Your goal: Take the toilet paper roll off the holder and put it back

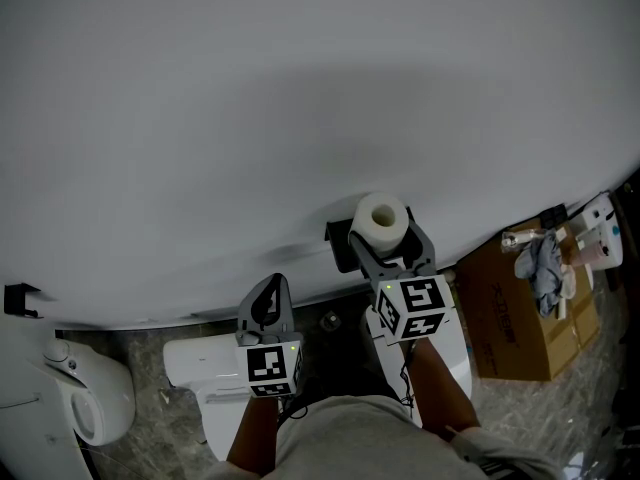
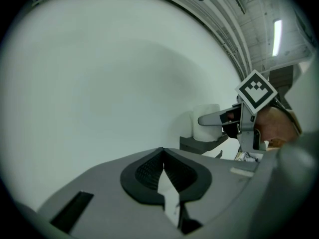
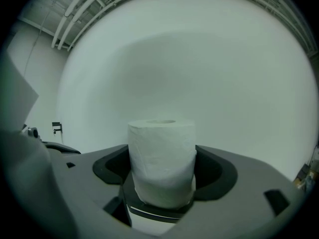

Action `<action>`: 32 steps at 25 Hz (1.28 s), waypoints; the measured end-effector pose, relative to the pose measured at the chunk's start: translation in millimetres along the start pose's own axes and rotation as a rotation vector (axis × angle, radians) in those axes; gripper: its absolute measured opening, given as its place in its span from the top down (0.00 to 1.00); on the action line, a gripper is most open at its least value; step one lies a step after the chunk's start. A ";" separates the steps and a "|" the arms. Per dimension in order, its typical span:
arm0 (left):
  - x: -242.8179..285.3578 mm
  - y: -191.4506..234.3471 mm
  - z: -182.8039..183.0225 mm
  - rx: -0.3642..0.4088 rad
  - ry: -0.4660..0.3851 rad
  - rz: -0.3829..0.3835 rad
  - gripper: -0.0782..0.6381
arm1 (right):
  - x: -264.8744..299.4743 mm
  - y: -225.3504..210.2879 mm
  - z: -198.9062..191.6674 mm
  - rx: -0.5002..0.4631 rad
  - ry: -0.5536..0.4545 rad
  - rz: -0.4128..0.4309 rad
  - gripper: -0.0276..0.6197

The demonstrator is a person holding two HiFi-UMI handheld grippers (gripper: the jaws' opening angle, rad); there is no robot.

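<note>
A white toilet paper roll [image 1: 381, 220] stands upright on a black wall-mounted holder [image 1: 338, 246] against the white wall. My right gripper [image 1: 385, 244] has a jaw on each side of the roll [image 3: 162, 158], with the pads pressing its sides while it rests on the holder shelf [image 3: 154, 209]. My left gripper [image 1: 269, 290] hovers lower left of the holder, shut with nothing in it. In the left gripper view its jaws [image 2: 163, 158] meet at the tips, and the roll [image 2: 204, 119] and right gripper [image 2: 219, 118] show at the right.
A white toilet [image 1: 205, 363] sits below the grippers. A cardboard box [image 1: 520, 318] with cloths and bottles on it stands at the right. A white fixture [image 1: 85, 398] and a small black wall bracket [image 1: 18, 298] are at the left.
</note>
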State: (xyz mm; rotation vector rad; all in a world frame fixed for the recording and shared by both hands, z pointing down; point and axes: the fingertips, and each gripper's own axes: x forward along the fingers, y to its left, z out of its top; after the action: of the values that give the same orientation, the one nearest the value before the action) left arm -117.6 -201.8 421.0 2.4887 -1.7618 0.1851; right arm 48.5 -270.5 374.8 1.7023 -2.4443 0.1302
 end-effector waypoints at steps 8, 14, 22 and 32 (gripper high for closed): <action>-1.7 -0.4 -0.2 0.001 0.001 -0.005 0.88 | -0.4 -1.7 -1.3 0.011 -0.002 0.001 0.40; -7.5 1.3 -1.1 0.001 0.000 -0.004 0.88 | -3.8 0.0 1.6 0.018 -0.021 0.012 0.40; -12.0 -3.8 3.2 0.005 -0.015 -0.027 0.88 | -16.9 2.9 16.6 0.013 -0.076 0.014 0.40; -26.9 -16.4 8.6 0.016 -0.040 -0.088 0.88 | -49.3 14.2 30.4 -0.007 -0.140 -0.003 0.40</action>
State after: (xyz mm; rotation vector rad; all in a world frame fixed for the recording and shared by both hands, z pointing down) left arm -110.6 -172.5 408.5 2.5925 -1.6671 0.1439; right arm 49.4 -225.0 336.2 1.7682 -2.5365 0.0014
